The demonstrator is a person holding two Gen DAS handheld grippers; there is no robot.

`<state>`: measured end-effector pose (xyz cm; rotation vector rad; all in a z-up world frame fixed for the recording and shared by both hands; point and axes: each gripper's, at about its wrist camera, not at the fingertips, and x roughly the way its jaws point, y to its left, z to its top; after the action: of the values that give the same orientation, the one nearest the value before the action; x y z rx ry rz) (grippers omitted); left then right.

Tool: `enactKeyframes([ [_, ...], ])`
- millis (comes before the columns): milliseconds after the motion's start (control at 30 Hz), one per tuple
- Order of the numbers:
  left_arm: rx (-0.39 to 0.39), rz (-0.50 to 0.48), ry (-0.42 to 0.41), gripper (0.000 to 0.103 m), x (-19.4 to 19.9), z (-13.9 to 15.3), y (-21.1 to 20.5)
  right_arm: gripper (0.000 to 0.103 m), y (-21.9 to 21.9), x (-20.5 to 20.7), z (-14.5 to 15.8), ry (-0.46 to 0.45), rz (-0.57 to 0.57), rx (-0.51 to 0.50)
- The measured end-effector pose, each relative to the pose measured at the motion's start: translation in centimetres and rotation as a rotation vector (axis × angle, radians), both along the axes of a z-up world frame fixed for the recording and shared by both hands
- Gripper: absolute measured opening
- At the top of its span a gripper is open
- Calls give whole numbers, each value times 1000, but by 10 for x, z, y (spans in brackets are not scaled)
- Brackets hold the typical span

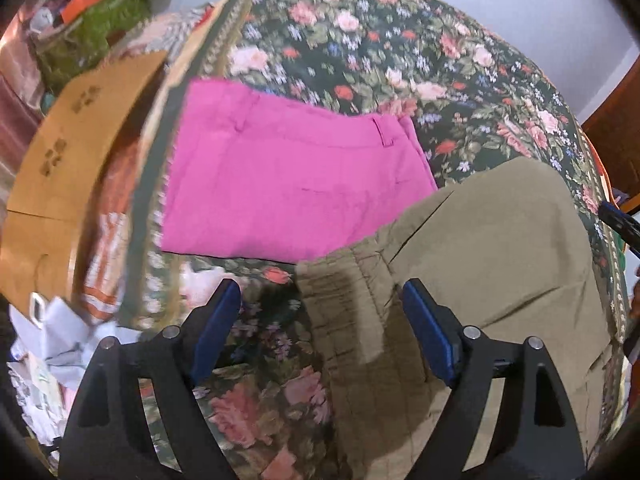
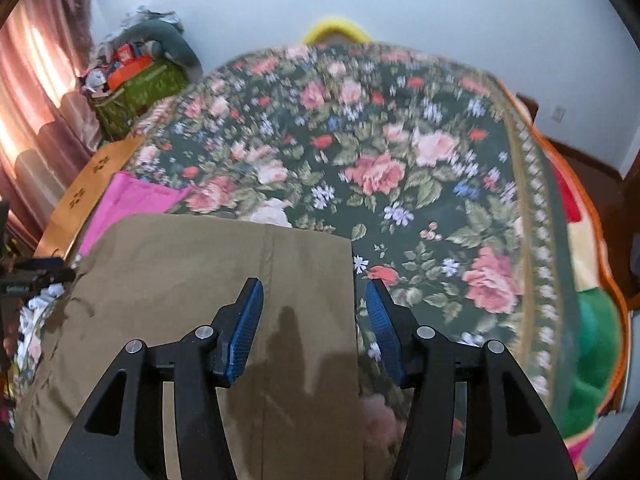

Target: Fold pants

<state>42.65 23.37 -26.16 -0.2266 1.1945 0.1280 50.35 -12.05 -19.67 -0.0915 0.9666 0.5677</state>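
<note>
Both grippers are hanging open and empty: left gripper (image 1: pixel 316 304) is straddling the khaki pants' (image 1: pixel 488 240) elastic waistband, right gripper (image 2: pixel 314 300) their folded edge on the floral bedspread (image 2: pixel 400 152). Looks between folds; next, pinching both ends together.

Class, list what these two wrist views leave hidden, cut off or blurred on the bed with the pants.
- Olive pants: the near part runs off the bottom edge in both views, behind the fingers.
- Pink pants: mostly hidden by the olive pair in the right wrist view.
- Clutter beside the bed: motion-blurred in the left wrist view.
</note>
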Motion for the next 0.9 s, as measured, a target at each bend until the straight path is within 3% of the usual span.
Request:
enactKeyframes([
  [200, -52, -5, 23, 84, 13, -18, -4, 49, 14, 31, -26, 65, -22, 1],
  [433, -149, -10, 29, 81, 18, -29, -6, 49, 16, 54, -44, 141, -67, 83],
  [567, -189, -8, 12, 66, 16, -29, -8, 31, 17, 52, -47, 168, -64, 111],
  [700, -132, 9, -10, 47, 13, -21, -8, 5, 15, 46, -40, 124, -63, 71],
  [900, -55, -4, -67, 43, 7, 8, -10, 3, 7, 36, 1, -13, -62, 54],
])
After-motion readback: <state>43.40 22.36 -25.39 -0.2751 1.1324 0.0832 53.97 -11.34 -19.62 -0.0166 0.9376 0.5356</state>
